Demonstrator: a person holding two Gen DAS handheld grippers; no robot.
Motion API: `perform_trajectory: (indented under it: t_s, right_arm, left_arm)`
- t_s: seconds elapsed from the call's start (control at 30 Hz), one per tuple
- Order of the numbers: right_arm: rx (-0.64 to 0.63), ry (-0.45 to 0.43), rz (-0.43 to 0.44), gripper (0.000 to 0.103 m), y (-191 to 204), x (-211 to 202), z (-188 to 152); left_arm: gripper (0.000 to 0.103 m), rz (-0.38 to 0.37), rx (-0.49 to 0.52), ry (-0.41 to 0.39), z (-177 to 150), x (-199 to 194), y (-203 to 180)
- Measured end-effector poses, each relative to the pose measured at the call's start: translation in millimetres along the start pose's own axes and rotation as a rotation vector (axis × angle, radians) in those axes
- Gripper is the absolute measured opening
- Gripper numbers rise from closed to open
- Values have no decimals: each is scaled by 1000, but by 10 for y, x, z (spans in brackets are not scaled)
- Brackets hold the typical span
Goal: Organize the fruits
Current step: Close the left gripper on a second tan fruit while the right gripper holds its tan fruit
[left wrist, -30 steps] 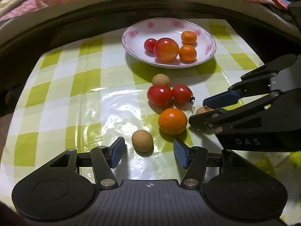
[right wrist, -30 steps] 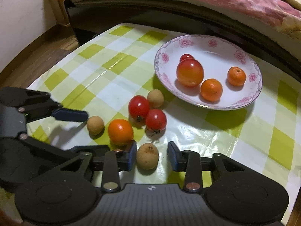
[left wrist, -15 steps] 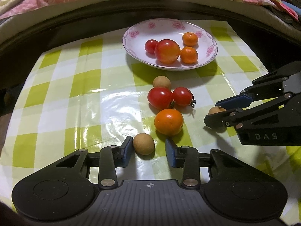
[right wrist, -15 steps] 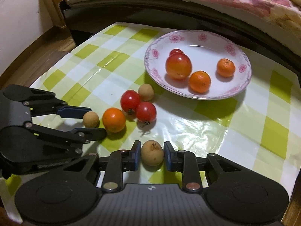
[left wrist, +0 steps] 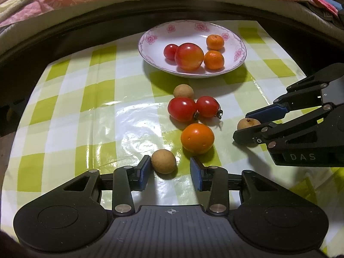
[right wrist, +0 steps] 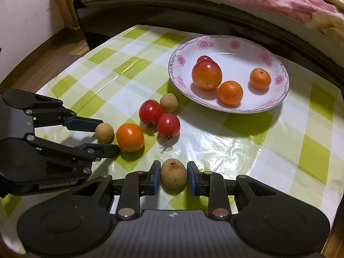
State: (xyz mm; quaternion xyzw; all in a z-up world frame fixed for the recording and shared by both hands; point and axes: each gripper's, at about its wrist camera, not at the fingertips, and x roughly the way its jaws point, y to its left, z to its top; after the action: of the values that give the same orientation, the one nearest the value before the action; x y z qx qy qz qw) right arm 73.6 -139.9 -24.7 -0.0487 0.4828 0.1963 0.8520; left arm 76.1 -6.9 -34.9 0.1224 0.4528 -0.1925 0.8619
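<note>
Right wrist view: right gripper point(right wrist: 173, 175) clenched on a brown longan point(right wrist: 173, 173) at bottom centre. Left gripper point(left wrist: 169, 169), jaws opening, straddles a second longan point(left wrist: 163, 161); only the left pad touches it. Beyond: orange tomato point(left wrist: 197, 138), two red tomatoes point(left wrist: 182, 109), then flowered plate point(left wrist: 150, 43) upper centre holding four fruits.

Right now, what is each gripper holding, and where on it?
Right gripper is shut on a brown longan, pads on its two opposite sides. Left gripper holds nothing: jaws opening, second longan between them, clear of one pad.
</note>
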Motion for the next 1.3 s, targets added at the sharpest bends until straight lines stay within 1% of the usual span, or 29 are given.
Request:
perform_trajectory:
  t_s: [0.07, 0.2, 0.3, 0.47, 0.57, 0.83, 1.3]
  right_arm:
    - [-10, 4, -5, 30, 14, -3, -3]
    - [-23, 13, -15, 30, 36, -11, -18]
    - [-19, 15, -22, 30, 29, -16, -19]
    - [-22, 19, -29, 30, 39, -14, -9]
    - [-13, 21, -31, 29, 22, -13, -4]
    - [-5, 19, -40, 29, -7, -14, -3]
    - [20, -19, -55, 29, -66, -93, 73]
  left_arm:
    - [52, 2, -3, 0, -10, -1, 11]
    - [53, 3, -12, 3, -14, -2, 27]
    - [50, 1, -15, 6, -3, 1, 19]
    - [35, 5, -32, 9, 20, 0, 36]
    - [32, 0, -52, 14, 29, 0, 65]
    - [32, 1, -47, 21, 45, -6, 40]
    - [32, -9, -38, -24, 139, -101, -37]
